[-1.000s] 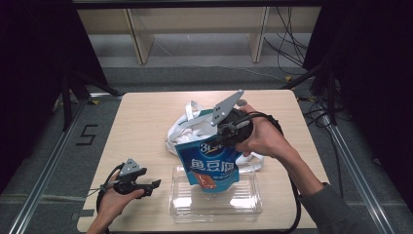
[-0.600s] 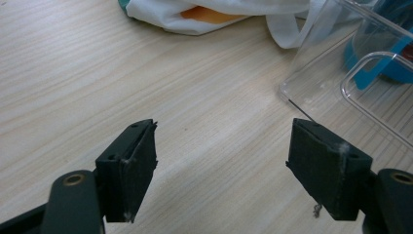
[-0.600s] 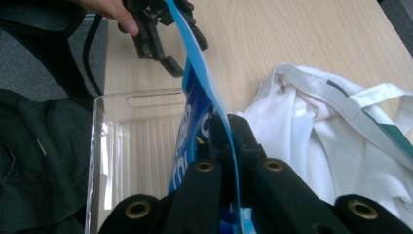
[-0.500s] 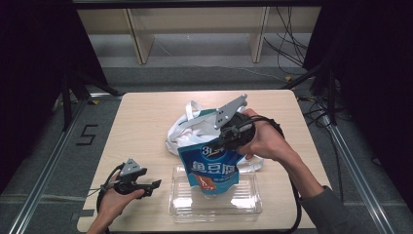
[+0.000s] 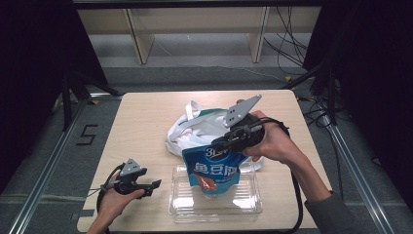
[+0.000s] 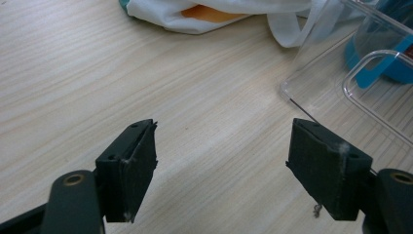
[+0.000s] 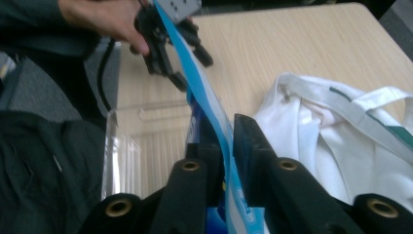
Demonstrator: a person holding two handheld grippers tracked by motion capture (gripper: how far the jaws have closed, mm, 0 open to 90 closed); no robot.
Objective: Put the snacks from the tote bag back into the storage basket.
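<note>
Hanging from the right hand-held gripper (image 5: 225, 142), a blue snack pouch (image 5: 213, 169) is pinched by its top edge, its long axis roughly vertical and its lower end down inside a clear plastic tray (image 5: 180, 207) at the near middle of the bench (image 5: 141, 122); in the right gripper view the jaws are clenched on the thin blue-and-white seal of the pouch, which runs edge-on between them; the left hand-held gripper (image 5: 155, 183) rests low on the bench just left of the tray, jaws released and spread wide with nothing between them, bare pale wood grain showing in the gap; so the pouch lies to the right of the left one, and the right hand is plainly the nearer, already carrying it; the likely next move, lowering the pouch flat into the tray, turns on tipping that upright axis over along the tray's length; behind the tray a white cloth tote bag (image 5: 192, 129) with a green-trimmed strap lies slumped and wrinkled, soft against the glossy, crinkly film of the pouch and the rigid, see-through tray walls.
</note>
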